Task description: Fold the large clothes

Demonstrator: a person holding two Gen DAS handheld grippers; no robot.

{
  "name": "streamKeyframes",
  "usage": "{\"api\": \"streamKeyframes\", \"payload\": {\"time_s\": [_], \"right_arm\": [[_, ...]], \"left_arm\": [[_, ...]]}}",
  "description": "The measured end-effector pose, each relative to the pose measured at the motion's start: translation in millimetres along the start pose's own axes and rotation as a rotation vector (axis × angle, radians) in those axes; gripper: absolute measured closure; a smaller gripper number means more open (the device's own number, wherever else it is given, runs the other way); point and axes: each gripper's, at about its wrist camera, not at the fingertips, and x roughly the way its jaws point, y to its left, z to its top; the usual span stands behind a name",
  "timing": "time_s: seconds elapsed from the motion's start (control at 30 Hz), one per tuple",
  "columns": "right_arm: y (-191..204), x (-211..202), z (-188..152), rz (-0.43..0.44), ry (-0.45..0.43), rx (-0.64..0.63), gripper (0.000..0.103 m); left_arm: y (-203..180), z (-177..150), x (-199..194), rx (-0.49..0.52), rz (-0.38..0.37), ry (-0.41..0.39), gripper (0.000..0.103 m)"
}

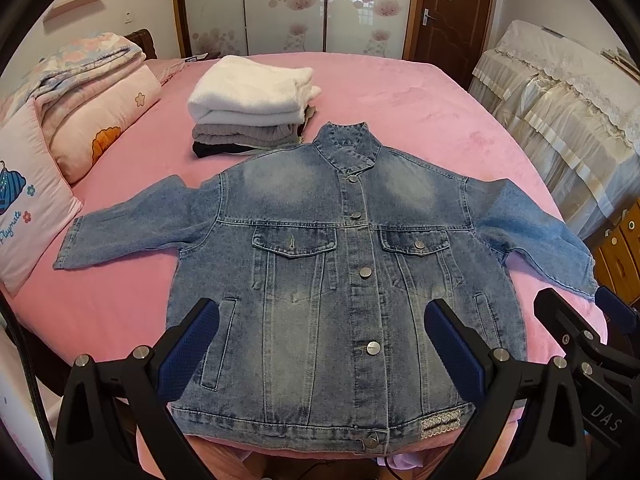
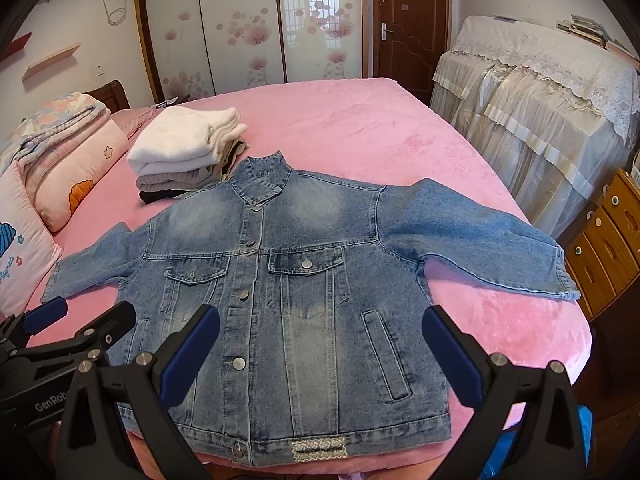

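From the left wrist camera, a blue denim jacket (image 1: 320, 280) lies flat and face up on the pink bed (image 1: 420, 96), buttoned down the front, collar pointing toward the far edge and hem at the near edge. The wash is faded pale across the chest and down the front panels. 2 flapped chest pockets sit either side of the placket, with 2 slanted slit pockets lower down, and a small patterned label is sewn on the hem band. Both sleeves spread outward, 1 toward the bed's left edge and 1 reaching its right edge. The left gripper (image 1: 320, 344) hovers above the lower half of the jacket, its blue-padded fingers (image 1: 188, 344) wide apart and holding nothing. The right gripper (image 1: 576, 320) shows at the right side, near the cuff; whether its claw is apart cannot be told here. Behind the collar sits a stack of folded clothes (image 1: 252, 104), white on top, grey and black below. Pillows and a folded quilt (image 1: 92, 92) lie along the left edge.

From the right wrist camera, the denim jacket (image 2: 304, 280) again fills the near half of the bed (image 2: 360, 120), flat and unfolded. The right gripper (image 2: 320, 348) hangs over the hem area with fingers spread, empty. The left gripper (image 2: 84, 316) appears at the left beside the other sleeve, also parted. The folded stack (image 2: 180, 140) touches the collar's left side
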Motion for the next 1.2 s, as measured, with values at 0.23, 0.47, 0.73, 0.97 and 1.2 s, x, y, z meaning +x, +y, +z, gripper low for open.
{"api": "streamKeyframes", "payload": {"time_s": [0.23, 0.47, 0.73, 0.97, 1.2], "right_arm": [[-3.8, -0.6, 0.9, 0.007, 0.001, 0.004, 0.001], [-7.4, 0.1, -0.4, 0.014, 0.003, 0.009, 0.001], [-9.1, 0.3, -1.3, 0.017, 0.003, 0.011, 0.001], [-12.7, 0.8, -1.6, 0.021, 0.006, 0.017, 0.001], [-18.6, 2.5, -2.1, 0.027, 0.009, 0.024, 0.001]], "left_arm": [[-5.0, -1.1, 0.3, 0.001, 0.004, 0.006, 0.001], [-7.1, -0.8, 2.4, -0.002, 0.003, 0.011, 0.001], [-9.5, -1.9, 3.5, -0.007, 0.002, 0.012, 0.001], [-17.4, -2.8, 2.9, 0.003, 0.015, 0.006, 0.001], [-19.7, -2.6, 3.1, 0.003, 0.014, 0.007, 0.001]]}}
